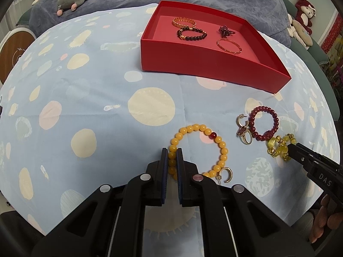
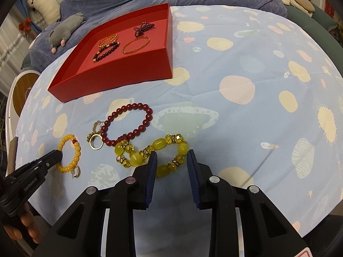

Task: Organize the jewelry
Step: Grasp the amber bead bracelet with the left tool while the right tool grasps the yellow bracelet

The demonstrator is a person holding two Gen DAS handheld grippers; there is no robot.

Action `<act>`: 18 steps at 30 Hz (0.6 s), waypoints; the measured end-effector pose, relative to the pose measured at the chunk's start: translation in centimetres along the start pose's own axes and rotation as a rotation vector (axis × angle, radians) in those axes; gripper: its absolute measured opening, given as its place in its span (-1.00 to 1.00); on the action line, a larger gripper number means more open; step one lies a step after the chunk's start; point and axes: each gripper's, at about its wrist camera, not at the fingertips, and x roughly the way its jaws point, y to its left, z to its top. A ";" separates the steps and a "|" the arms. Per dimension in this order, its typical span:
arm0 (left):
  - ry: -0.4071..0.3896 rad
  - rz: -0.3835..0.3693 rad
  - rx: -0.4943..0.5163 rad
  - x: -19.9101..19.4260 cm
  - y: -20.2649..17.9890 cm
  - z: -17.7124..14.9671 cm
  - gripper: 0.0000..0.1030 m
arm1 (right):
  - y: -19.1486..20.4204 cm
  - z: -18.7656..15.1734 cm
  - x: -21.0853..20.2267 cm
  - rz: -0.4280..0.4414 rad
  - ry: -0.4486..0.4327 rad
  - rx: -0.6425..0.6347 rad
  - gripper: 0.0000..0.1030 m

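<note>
Only two pieces of lettering can be read. In the left wrist view, the black body of the right gripper (image 1: 294,150) entering from the right edge carries pale capital letters "DAS" on its side; the word runs on past the picture's edge, so the rest is cut off. In the right wrist view, the black body of the left gripper (image 2: 59,156) coming in from the lower left bears small pale lettering along its side that looks like "GenRobot.AI", though the last characters are small and blurred. At the bottom right corner of that view a red-and-white label shows, too cropped to read.
</note>
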 end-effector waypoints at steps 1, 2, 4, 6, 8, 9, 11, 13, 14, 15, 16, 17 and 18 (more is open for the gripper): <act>0.000 -0.001 -0.002 0.0 0.0 0.0 -0.85 | 0.1 -0.1 0.0 -0.010 -0.005 -0.010 -0.49; 0.000 -0.002 -0.003 0.0 0.0 -0.1 -0.85 | 0.1 -0.1 0.0 -0.023 -0.008 -0.018 -0.56; 0.002 -0.004 -0.005 -0.1 0.1 -0.1 -0.85 | -0.1 0.0 0.0 -0.040 -0.010 -0.020 -0.73; 0.004 -0.006 -0.006 -0.1 0.2 -0.1 -0.86 | -0.5 0.2 0.1 -0.027 -0.003 -0.005 -0.82; 0.005 -0.008 -0.008 -0.2 0.2 -0.2 -0.86 | -0.6 0.3 0.0 -0.022 -0.001 -0.002 -0.82; 0.006 -0.010 -0.009 -0.2 0.2 -0.2 -0.86 | -0.6 0.3 0.0 -0.020 -0.004 0.000 -0.82; 0.010 -0.012 -0.011 -0.2 0.3 -0.2 -0.86 | -0.6 0.4 -0.4 -0.010 -0.018 0.007 -0.82; 0.014 -0.019 -0.017 -0.4 0.4 -0.2 -0.86 | -0.4 0.6 -1.1 0.005 -0.035 0.010 -0.82; 0.015 -0.026 -0.022 -0.6 0.4 -0.2 -0.86 | -0.3 0.8 -1.4 0.012 -0.042 0.009 -0.82; 0.015 -0.033 -0.027 -0.8 0.4 -0.2 -0.86 | -0.2 1.0 -1.8 0.020 -0.049 0.006 -0.82; 0.014 -0.042 -0.032 -1.0 0.5 -0.1 -0.86 | 0.0 1.2 -2.2 0.026 -0.057 0.002 -0.82; 0.011 -0.048 -0.033 -1.3 0.5 0.0 -0.86 | 0.2 1.4 -2.6 0.033 -0.066 -0.001 -0.82; 0.006 -0.054 -0.034 -1.6 0.4 0.1 -0.86 | 0.3 1.6 -3.0 0.040 -0.073 -0.004 -0.82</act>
